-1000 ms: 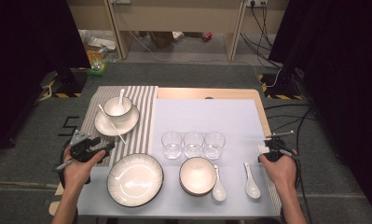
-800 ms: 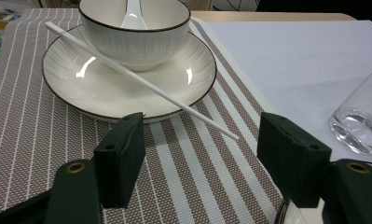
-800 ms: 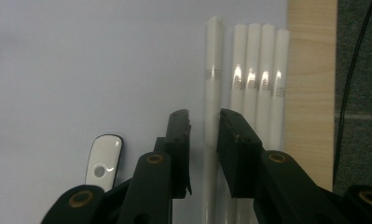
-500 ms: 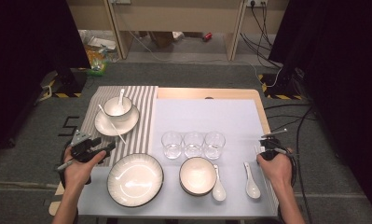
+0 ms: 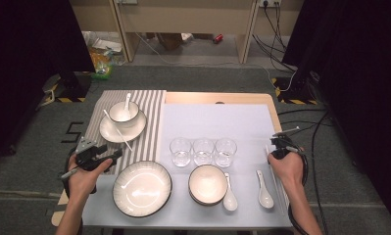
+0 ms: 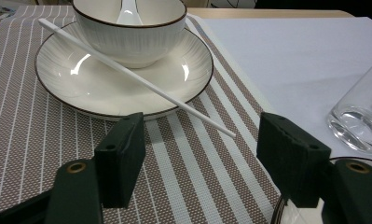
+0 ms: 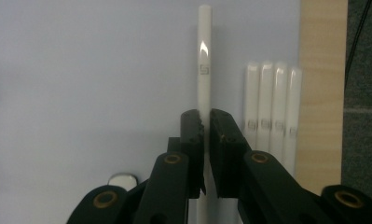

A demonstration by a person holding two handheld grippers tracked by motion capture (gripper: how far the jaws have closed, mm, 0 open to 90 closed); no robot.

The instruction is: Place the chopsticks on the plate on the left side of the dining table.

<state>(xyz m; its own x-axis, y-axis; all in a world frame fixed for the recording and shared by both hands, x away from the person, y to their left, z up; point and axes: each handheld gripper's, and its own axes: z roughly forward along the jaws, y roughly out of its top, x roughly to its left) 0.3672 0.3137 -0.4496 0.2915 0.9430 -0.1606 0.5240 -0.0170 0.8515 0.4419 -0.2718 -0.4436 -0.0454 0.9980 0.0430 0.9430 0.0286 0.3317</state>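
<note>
My right gripper [image 7: 207, 119] is shut on a white chopstick [image 7: 204, 60], which sticks out ahead of the jaws over the white mat; the jaws have just been closing on it. In the high view this gripper [image 5: 280, 143] is at the table's right edge. Several more white chopsticks [image 7: 271, 107] lie side by side just to its right. My left gripper [image 6: 202, 154] stands open over the striped placemat [image 6: 34, 154], nothing between its jaws. Ahead of it a white chopstick [image 6: 137, 77] leans on a plate [image 6: 81, 84] that carries a bowl [image 6: 127, 32] with a spoon in it.
A row of three glasses [image 5: 203, 151] stands mid-table. Near the front edge are a large plate [image 5: 141, 188], a bowl [image 5: 207, 183] and two spoons [image 5: 229, 193] [image 5: 264, 191]. The white mat [image 5: 217, 120] is bare behind the glasses.
The right hand has shifted a little to the left and away from the front edge, its jaws closing on a chopstick. The left hand has stayed put.
</note>
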